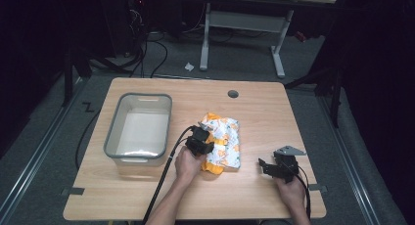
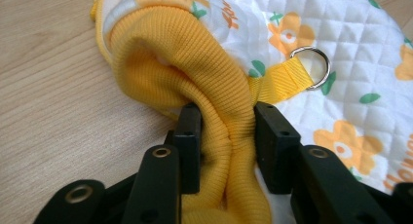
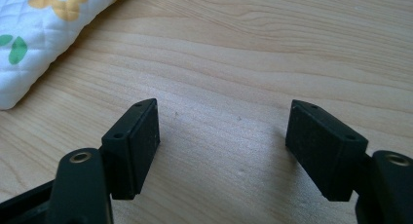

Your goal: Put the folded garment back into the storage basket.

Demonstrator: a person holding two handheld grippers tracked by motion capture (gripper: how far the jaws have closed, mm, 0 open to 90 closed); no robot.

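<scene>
A wooden table [image 1: 147, 195] carries a grey plastic bin [image 1: 138, 128] and, just right of the bin, a quilted white garment [image 1: 225, 142] printed with orange flowers. At the garment's near left edge, the left gripper [image 2: 221, 131] has its jaws pinched on the garment's yellow ribbed cuff [image 2: 185, 63], close to a metal ring [image 2: 310, 65] on a yellow strap. Well to the right of the garment, the right gripper [image 3: 221, 146] hovers over bare wood, jaws spread wide, holding nothing.
</scene>
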